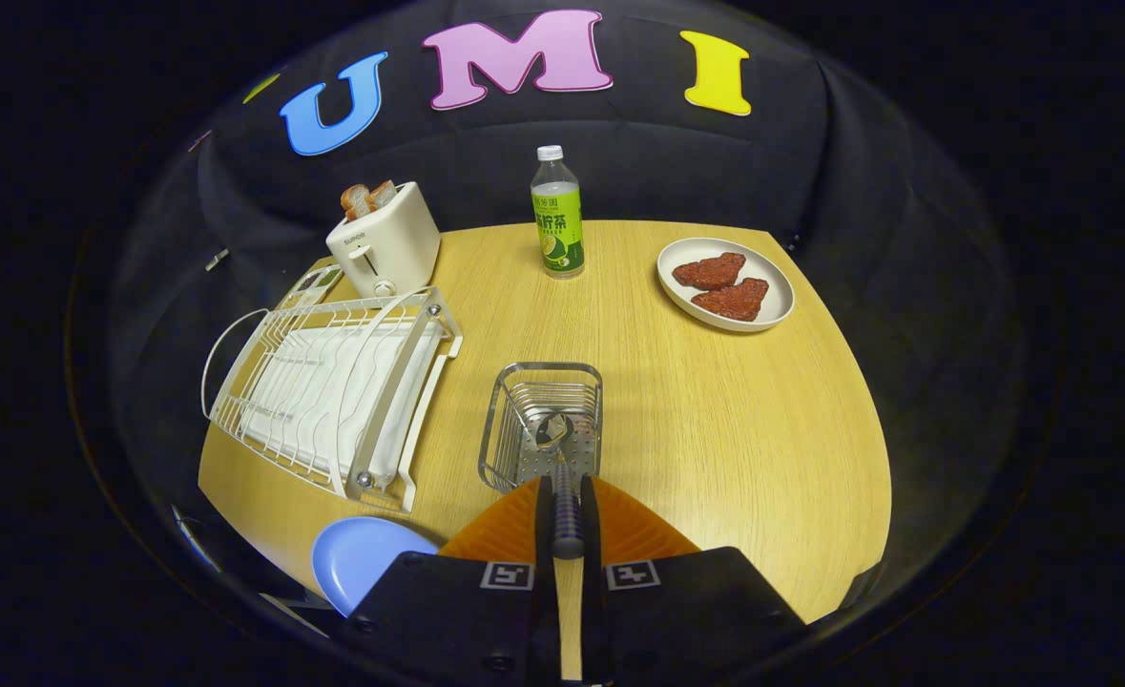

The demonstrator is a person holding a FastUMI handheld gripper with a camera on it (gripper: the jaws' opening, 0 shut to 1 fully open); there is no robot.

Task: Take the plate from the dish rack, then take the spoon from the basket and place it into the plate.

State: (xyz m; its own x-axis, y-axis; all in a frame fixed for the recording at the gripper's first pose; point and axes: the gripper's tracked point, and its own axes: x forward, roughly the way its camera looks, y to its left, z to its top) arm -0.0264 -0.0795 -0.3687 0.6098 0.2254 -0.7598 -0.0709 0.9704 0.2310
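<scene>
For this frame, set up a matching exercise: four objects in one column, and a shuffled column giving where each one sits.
Objects
1. spoon
2. blue plate
3. toaster
4. bottle

Places
A. at the table's near edge, beside the gripper, below the dish rack
B. behind the dish rack, with toast in its slots
C. handle clamped between the fingers, bowl over the wire basket
D. upright at the back of the table, left of the white plate of reddish-brown food

Pairs: 1-C, 2-A, 3-B, 4-D
</scene>
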